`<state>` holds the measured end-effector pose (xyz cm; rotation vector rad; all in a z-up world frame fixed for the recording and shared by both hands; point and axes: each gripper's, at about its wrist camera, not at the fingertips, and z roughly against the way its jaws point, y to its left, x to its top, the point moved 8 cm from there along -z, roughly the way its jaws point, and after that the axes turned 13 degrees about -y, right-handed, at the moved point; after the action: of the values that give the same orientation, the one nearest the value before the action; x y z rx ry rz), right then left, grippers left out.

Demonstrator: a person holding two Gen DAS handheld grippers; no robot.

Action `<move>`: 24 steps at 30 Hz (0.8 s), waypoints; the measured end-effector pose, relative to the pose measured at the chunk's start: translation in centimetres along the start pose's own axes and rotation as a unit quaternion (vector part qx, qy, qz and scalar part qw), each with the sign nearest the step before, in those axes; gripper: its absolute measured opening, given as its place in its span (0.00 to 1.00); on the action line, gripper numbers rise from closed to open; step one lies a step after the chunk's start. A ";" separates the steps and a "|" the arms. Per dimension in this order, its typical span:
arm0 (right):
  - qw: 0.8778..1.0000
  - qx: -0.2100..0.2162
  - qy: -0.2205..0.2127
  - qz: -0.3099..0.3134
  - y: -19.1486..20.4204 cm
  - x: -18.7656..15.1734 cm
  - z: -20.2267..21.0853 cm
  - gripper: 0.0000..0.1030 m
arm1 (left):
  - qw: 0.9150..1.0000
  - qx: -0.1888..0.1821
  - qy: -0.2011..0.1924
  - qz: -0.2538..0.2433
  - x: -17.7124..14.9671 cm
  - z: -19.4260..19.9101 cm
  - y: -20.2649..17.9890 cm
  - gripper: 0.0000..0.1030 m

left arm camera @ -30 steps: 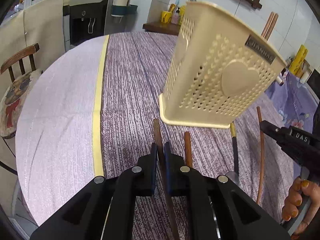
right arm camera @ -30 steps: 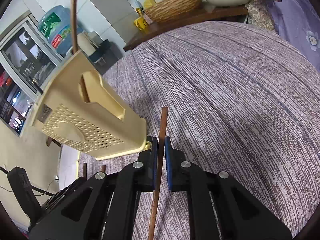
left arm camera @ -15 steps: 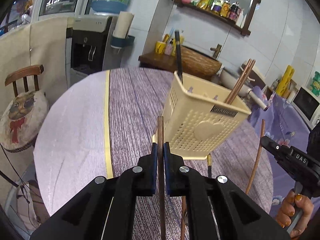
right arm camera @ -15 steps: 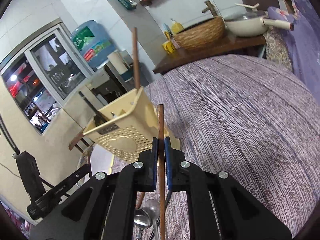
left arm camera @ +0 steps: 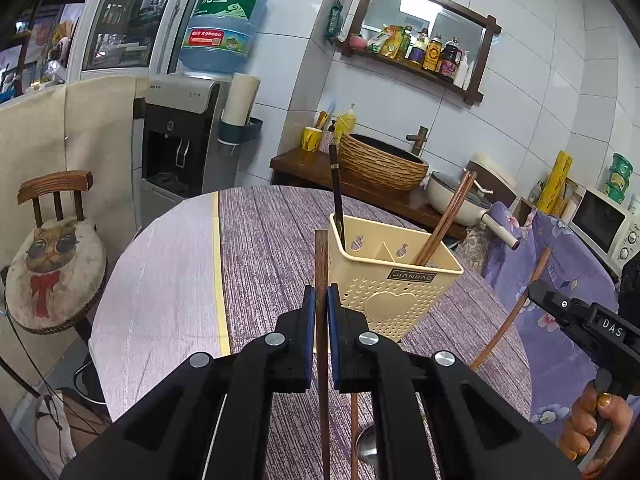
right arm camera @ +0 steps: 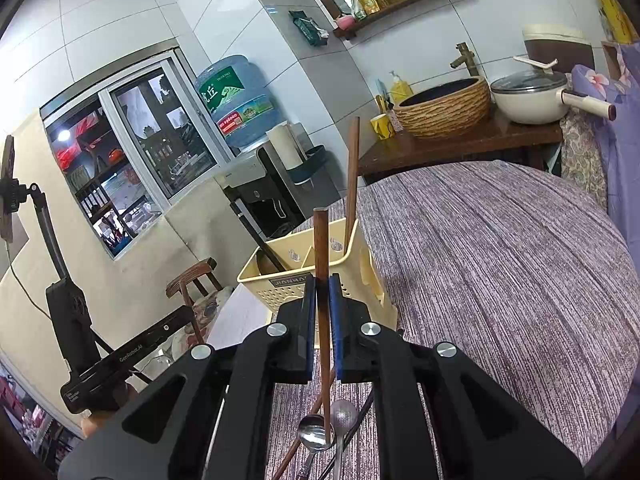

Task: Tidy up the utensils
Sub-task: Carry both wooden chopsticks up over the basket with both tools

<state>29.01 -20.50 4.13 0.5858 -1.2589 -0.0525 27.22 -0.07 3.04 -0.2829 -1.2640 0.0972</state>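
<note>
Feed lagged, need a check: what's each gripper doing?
Left gripper: closed on a dark brown wooden chopstick.
Right gripper: closed on a reddish-brown wooden chopstick.

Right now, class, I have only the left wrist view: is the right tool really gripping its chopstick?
Observer: Yes. The right tool is shut on a brown chopstick, with a pad pressing on either side.
Operator: What lies on the table under it?
Observer: Two metal spoons, bowls side by side, near the chopstick's lower end.
Operator: Anything else down there?
Observer: A thin dark stick lies slanted beside the spoons.
</note>
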 end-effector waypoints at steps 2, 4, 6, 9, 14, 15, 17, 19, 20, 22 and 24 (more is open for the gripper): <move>1.000 0.004 -0.002 0.005 0.4 0.3 0.1 0.08 | 1.000 -0.001 -0.003 -0.001 0.3 0.2 -0.1 0.07; 1.000 0.008 -0.004 0.010 0.8 0.5 0.1 0.08 | 1.000 -0.001 -0.008 -0.003 0.6 0.4 -0.1 0.07; 1.000 0.011 -0.007 0.016 1.2 0.9 0.1 0.08 | 1.000 -0.003 -0.013 -0.003 1.0 0.6 -0.1 0.07; 0.999 0.016 -0.010 0.027 1.8 1.5 0.1 0.08 | 1.000 -0.007 -0.020 -0.001 1.9 1.0 -0.2 0.07; 0.999 0.030 -0.012 0.042 3.0 2.9 -0.1 0.08 | 0.999 -0.010 -0.038 -0.009 3.5 1.6 -0.6 0.07; 0.998 0.032 -0.014 0.047 3.3 3.1 -0.1 0.08 | 0.999 -0.013 -0.040 -0.010 3.9 1.6 -0.8 0.07; 0.998 0.038 -0.016 0.056 4.0 3.9 -0.1 0.08 | 0.999 -0.019 -0.045 -0.013 4.5 1.6 -1.2 0.07; 0.997 0.043 -0.017 0.060 4.5 4.6 -0.2 0.08 | 0.998 -0.026 -0.050 -0.016 5.3 1.7 -1.6 0.07; 0.997 0.045 -0.019 0.064 4.8 5.1 -0.3 0.08 | 0.998 -0.032 -0.051 -0.016 5.6 1.7 -1.7 0.07; 0.996 0.048 -0.020 0.070 5.3 5.9 -0.6 0.08 | 0.997 -0.048 -0.051 -0.016 6.6 1.8 -2.3 0.07; 0.996 0.051 -0.021 0.076 5.6 6.9 -0.8 0.08 | 0.997 -0.064 -0.049 -0.016 7.6 1.8 -2.8 0.07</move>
<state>30.45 -17.81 12.55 0.5774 -1.3493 0.1279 27.55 -0.75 11.33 -0.3724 -1.3741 0.0031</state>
